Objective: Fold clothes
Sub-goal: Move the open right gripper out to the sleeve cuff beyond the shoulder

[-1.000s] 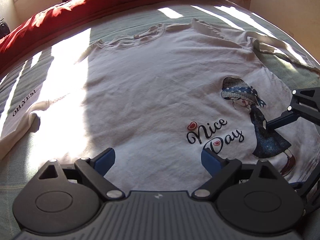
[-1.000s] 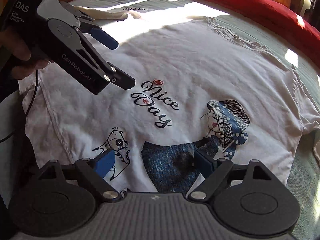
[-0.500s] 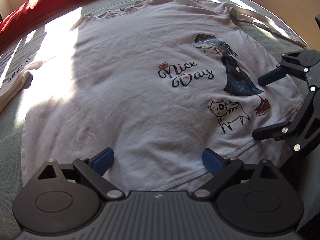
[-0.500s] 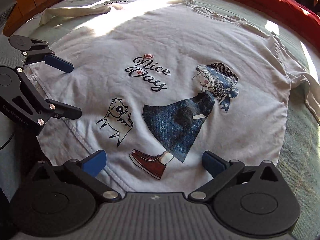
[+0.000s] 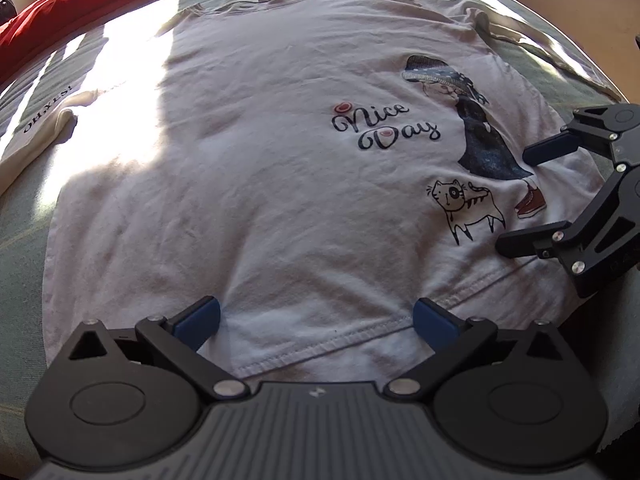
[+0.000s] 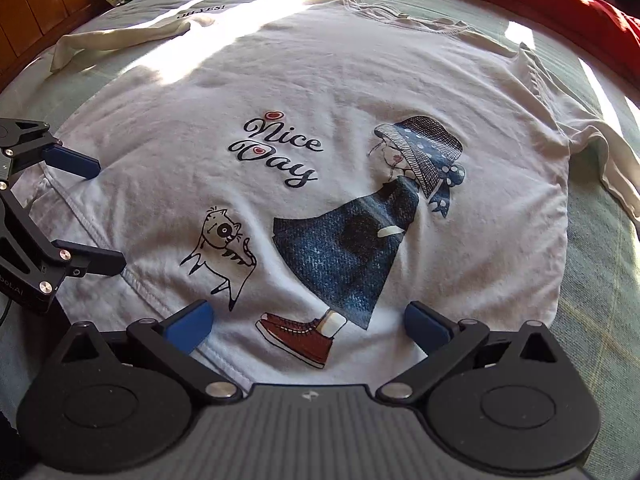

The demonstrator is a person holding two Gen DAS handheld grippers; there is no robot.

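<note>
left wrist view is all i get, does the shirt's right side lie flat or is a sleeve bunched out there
Observer: The right wrist view shows the white t-shirt's right sleeve spread out on the bedcover, a bit wrinkled, not tucked under.
Operator: is the right hand-held gripper holding the hem
Observer: No. The right hand-held gripper is open, with its fingers either side of the printed red shoe just above the hem.
Operator: anything past the left sleeve
Observer: Yes, wooden furniture stands beyond the bed on that side.
</note>
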